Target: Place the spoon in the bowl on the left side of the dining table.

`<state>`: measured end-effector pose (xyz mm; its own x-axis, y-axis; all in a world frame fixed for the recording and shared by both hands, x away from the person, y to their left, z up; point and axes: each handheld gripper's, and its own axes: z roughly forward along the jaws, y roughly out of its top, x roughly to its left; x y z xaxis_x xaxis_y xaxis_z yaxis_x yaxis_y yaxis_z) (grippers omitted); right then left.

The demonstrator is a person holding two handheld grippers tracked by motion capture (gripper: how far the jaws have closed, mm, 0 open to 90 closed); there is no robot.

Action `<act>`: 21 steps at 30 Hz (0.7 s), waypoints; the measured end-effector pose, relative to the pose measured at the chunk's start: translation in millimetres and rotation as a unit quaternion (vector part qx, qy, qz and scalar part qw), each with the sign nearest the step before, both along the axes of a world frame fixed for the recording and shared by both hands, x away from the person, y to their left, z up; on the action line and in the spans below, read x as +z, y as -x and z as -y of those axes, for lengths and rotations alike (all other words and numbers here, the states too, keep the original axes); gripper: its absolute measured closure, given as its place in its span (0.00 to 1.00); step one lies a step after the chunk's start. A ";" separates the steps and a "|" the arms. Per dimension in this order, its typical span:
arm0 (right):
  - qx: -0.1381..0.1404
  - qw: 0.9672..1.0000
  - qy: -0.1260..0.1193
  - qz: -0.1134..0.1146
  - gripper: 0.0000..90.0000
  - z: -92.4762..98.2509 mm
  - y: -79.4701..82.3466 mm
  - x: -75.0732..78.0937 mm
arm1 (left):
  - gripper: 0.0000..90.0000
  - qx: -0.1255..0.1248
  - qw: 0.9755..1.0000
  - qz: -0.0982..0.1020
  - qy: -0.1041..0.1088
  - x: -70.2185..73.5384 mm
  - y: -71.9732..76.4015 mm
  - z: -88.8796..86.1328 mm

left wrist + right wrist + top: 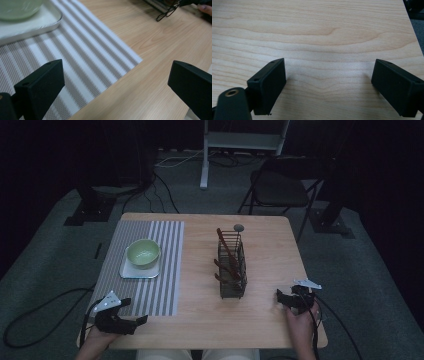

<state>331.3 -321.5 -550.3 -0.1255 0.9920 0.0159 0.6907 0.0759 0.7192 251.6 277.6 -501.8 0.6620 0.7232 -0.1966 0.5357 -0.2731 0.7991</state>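
We log both tools idle at the near table edge, left gripper [141,320] and right gripper [279,295] each spread and empty, flanking the wire caddy [232,270] of utensils mid-table, presumably staged for either reach.

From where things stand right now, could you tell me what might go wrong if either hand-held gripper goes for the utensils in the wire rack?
1. The wire rack looks tall and narrow; pulling a leaning utensil sideways could tip it.
2. The bowl sits on a small tray on the striped mat; the left hand-held gripper, crossing low, might drag the mat.
3. The right hand-held gripper rests near the table's edge.
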 end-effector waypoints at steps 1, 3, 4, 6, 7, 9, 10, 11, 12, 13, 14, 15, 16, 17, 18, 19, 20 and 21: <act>0.000 1.000 0.000 0.000 0.13 0.0 0.0 0.0 | 0.01 -0.003 1.000 0.003 0.000 1.6 -0.8 3.2; 0.000 1.000 0.000 0.000 0.13 0.0 0.0 0.0 | 0.01 -0.012 1.000 0.005 -0.002 4.8 -2.4 9.3; 0.000 1.000 0.000 0.000 0.13 0.0 0.0 0.0 | 0.01 -0.014 1.000 0.008 -0.002 6.4 -3.3 11.9; 0.000 1.000 0.000 0.000 0.13 0.0 0.0 0.0 | 0.01 -0.019 1.000 0.010 0.002 9.5 -5.8 16.4; 0.000 1.000 0.000 0.000 0.13 0.0 0.0 0.0 | 0.01 -0.022 1.000 0.011 0.003 11.0 -7.4 18.3; 0.000 1.000 0.000 0.000 0.13 0.0 0.0 0.0 | 0.01 -0.023 1.000 0.012 0.007 13.9 -10.6 22.2; 0.000 1.000 0.000 0.000 0.13 0.0 0.0 0.0 | 0.01 -0.027 1.000 0.014 0.007 15.5 -12.0 24.4; 0.000 1.000 0.000 0.000 0.13 0.0 0.0 0.0 | 0.01 -0.031 0.999 0.015 0.006 17.0 -13.1 27.2; 0.000 1.000 0.000 0.000 0.13 0.0 0.0 0.0 | 0.01 -0.030 0.999 0.017 0.003 18.5 -14.0 30.2; 0.000 1.000 0.000 0.000 0.13 0.0 0.0 0.0 | 0.01 -0.036 0.999 0.018 0.002 19.8 -15.2 32.7; 0.000 1.000 0.000 0.000 0.13 0.0 0.0 0.0 | 0.01 -0.038 0.999 0.019 0.003 21.1 -16.2 35.6; 0.000 1.000 0.000 0.000 0.13 0.0 0.0 0.0 | 0.01 -0.041 0.999 0.020 0.002 22.3 -17.4 38.5; 0.000 1.000 0.000 0.000 0.13 0.0 0.0 0.0 | 0.01 -0.045 0.999 0.021 0.004 23.4 -18.5 41.4; 0.000 1.000 0.000 0.000 0.13 0.0 0.0 0.0 | 0.01 -0.046 0.999 0.023 0.003 24.7 -19.7 44.3; 0.000 1.000 0.000 0.000 0.13 0.0 0.0 0.0 | 0.01 -0.051 0.998 0.023 0.003 25.9 -21.3 47.1; 0.000 1.000 0.000 0.000 0.13 0.1 0.0 0.0 | 0.01 -0.053 0.998 0.025 0.003 27.5 -22.5 50.2; 0.000 1.000 0.000 0.000 0.13 0.0 0.0 0.0 | 0.01 -0.057 0.998 0.027 0.001 30.0 -24.2 53.9; 0.000 1.000 0.000 0.000 0.13 0.0 0.0 0.0 | 0.01 -0.061 0.998 0.029 0.002 31.6 -25.2 56.2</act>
<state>331.3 -321.6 -550.3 -0.1255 0.9920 0.0162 0.6909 0.0756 0.7190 276.9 221.4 -470.2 0.7552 0.6359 -0.1588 0.4522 -0.3301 0.8286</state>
